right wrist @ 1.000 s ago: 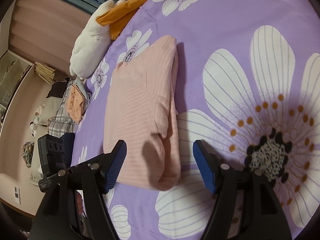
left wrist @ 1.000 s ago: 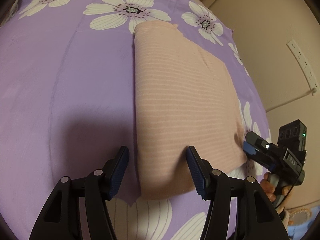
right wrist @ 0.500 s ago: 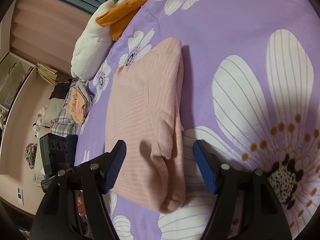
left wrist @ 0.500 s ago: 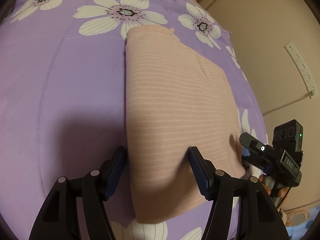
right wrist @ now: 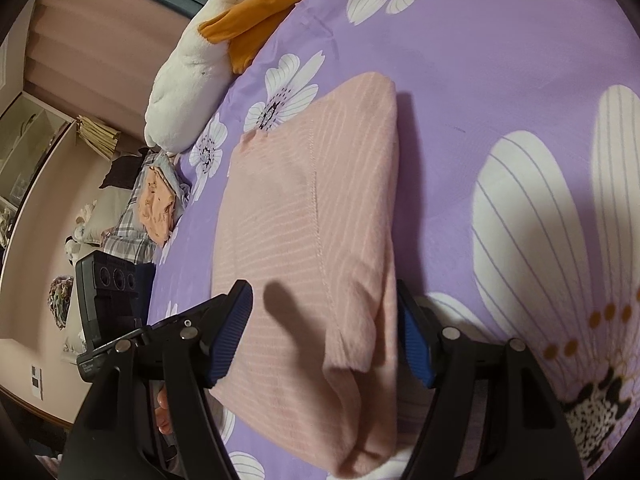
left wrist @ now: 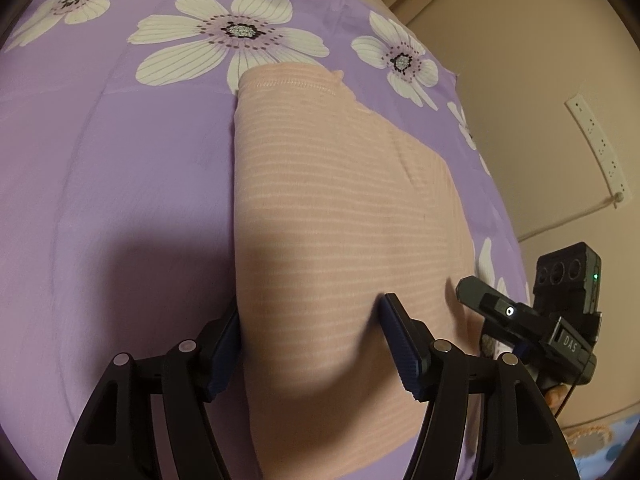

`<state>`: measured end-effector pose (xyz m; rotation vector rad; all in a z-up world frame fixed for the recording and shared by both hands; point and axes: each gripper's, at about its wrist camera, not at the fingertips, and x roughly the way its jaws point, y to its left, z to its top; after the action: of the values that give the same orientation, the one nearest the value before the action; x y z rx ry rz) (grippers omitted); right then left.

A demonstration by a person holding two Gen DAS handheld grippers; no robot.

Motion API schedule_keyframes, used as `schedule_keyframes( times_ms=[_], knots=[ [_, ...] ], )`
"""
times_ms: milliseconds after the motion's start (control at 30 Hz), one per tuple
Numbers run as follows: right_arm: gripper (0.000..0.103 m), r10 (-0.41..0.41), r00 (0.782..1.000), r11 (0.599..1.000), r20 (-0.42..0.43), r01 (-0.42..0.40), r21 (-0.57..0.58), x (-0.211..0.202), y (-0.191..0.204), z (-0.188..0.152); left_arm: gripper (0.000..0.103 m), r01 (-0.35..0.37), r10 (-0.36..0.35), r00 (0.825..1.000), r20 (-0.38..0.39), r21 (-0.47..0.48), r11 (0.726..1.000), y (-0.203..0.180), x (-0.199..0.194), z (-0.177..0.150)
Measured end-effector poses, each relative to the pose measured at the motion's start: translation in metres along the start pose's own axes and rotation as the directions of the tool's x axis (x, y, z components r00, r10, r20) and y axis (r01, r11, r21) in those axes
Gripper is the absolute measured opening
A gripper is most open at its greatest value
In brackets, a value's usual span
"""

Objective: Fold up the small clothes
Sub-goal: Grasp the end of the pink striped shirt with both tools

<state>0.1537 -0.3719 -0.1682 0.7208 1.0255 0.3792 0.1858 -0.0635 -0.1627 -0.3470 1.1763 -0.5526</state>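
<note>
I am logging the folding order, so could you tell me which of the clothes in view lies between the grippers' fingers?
The folded pink striped knit garment on the purple floral bedspread; the other clothes, a plaid and orange pile, lie off by the bed's edge.

A folded pink striped garment (left wrist: 344,216) lies on a purple bedspread (left wrist: 112,200) printed with white flowers, its stitched hem toward twelve o'clock. The left gripper (left wrist: 310,334) straddles the garment's near end with its jaws spread wide, one blue pad at the cloth's nine o'clock edge, the other resting on top of it. At four o'clock the right gripper (left wrist: 470,290) reaches the garment's side. A white power strip (left wrist: 596,148) hangs on the wall at two o'clock.
</note>
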Motion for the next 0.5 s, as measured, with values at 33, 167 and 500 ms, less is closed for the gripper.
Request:
schedule_keyframes(
  times_ms=[33, 167, 500],
  knots=[
    [0.07, 0.001, 1.0, 1.0, -0.002, -0.001, -0.003, 0.002, 0.001, 0.001, 0.065, 0.006, -0.006, 1.0, 0.001, -0.004, 1.0, 0.001, 0.001, 0.002],
    [0.07, 0.002, 1.0, 1.0, -0.006, -0.002, -0.018, 0.01, 0.004, 0.008, 0.065, 0.033, -0.033, 0.999, 0.007, -0.024, 0.999, 0.004, 0.003, 0.008],
    [0.068, -0.001, 1.0, 0.999, -0.008, 0.0, -0.049, 0.026, 0.008, 0.021, 0.065, 0.064, -0.063, 0.998, 0.019, -0.041, 0.997, 0.006, 0.011, 0.024]
  ],
)
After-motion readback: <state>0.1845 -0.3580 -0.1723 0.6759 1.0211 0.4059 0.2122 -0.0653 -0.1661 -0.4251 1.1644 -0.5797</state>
